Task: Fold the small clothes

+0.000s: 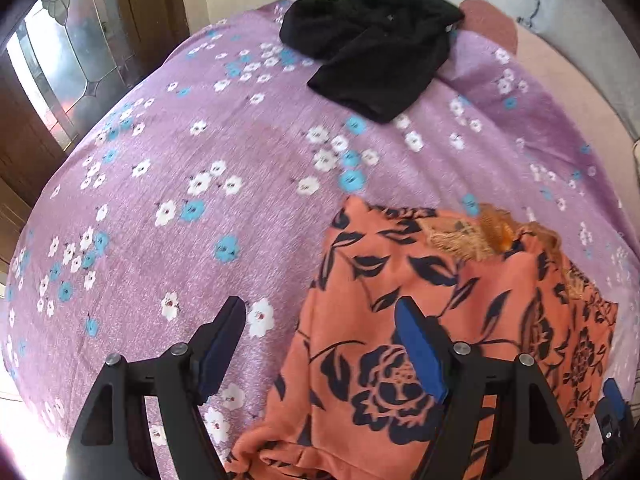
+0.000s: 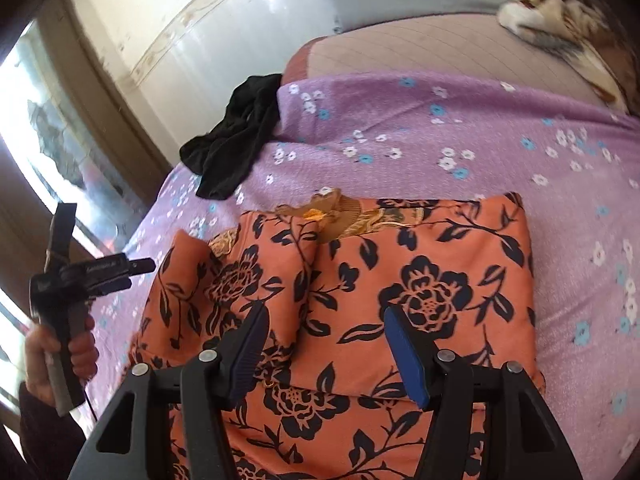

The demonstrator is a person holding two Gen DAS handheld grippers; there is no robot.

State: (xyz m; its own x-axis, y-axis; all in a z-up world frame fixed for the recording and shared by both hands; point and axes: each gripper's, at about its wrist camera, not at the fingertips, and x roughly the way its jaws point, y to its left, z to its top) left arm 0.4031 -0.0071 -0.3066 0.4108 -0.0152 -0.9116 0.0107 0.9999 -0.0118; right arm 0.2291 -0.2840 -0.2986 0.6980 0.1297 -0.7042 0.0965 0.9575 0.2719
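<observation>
An orange garment with dark flower print (image 2: 400, 280) lies partly folded on the purple flowered bedsheet (image 2: 460, 136); it also shows in the left wrist view (image 1: 420, 300). My right gripper (image 2: 324, 316) is open and empty, hovering over the garment's near part. My left gripper (image 1: 320, 312) is open and empty, above the garment's left edge; it also shows at the left of the right wrist view (image 2: 136, 270), held in a hand off the bed's side. A crumpled black garment (image 1: 372, 44) lies at the far end of the sheet, also in the right wrist view (image 2: 232, 144).
A window (image 1: 60, 68) with patterned glass stands to the left of the bed. A pink mattress (image 2: 420, 48) extends beyond the sheet. A patterned blanket (image 2: 568, 12) lies at the far right. The right gripper's tip shows at the lower right of the left wrist view (image 1: 614, 400).
</observation>
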